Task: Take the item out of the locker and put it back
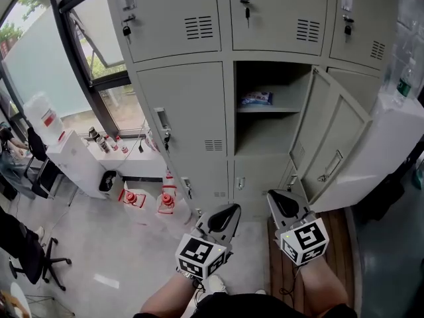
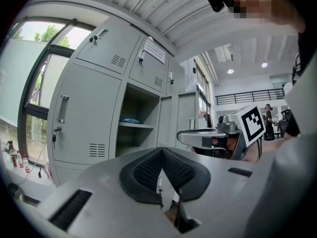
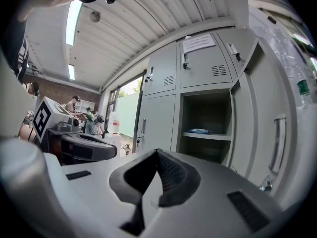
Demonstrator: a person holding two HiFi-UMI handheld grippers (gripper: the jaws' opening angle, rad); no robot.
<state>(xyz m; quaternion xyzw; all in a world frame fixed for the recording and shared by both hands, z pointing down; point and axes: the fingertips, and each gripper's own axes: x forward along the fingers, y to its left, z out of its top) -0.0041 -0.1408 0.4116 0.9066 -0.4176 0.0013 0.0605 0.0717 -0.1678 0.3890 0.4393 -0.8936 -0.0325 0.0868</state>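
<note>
Left gripper (image 2: 161,151): jaws together, nothing between them.
Right gripper (image 3: 157,153): jaws together, empty.
Item (image 1: 256,98): blue packet lying on the shelf (image 1: 267,109) inside the open locker (image 1: 265,136).
Locker door (image 1: 334,144): swung open to the right.

We enter this as a workplace locker area in a large open hall: grey steel lockers (image 1: 179,18) with keyed doors, tall window (image 1: 46,58), ribbed metal ceiling (image 3: 163,19), strip light (image 3: 74,16), railed upper gallery (image 2: 247,95), black office chair (image 1: 30,254).
</note>
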